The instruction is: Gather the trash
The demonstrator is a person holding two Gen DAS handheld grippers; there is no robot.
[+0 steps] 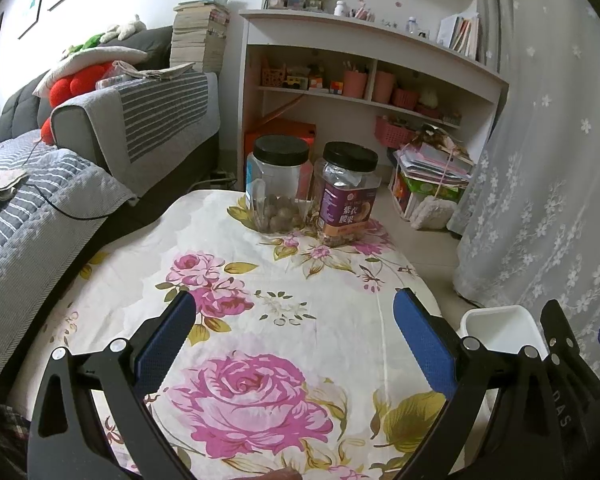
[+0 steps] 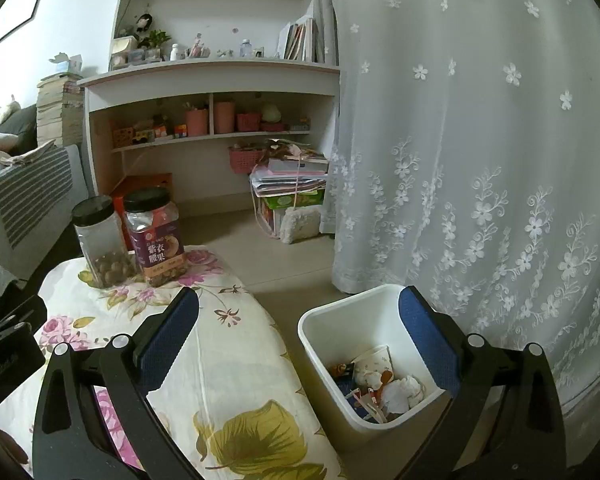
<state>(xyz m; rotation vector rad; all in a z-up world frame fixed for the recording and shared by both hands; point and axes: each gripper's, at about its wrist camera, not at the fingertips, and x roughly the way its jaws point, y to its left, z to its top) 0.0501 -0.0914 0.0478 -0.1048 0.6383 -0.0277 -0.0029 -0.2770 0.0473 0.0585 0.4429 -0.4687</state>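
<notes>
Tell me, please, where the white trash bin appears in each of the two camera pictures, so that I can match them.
Left wrist view: the white trash bin sits at the lower right, partly hidden behind the tool's right finger; only its rim and inside wall show.
Right wrist view: the bin is at lower centre-right, on the floor beside the table, with trash inside.
Shared landmark: the purple-labelled jar on the flowered tablecloth.

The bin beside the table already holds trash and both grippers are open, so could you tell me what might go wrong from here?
1. The bin stands on the floor close to the table edge; a low sweep of the right gripper might tip it.
2. Two jars stand near the table's far edge; mistaking them for trash or nudging them could send them off.
</notes>
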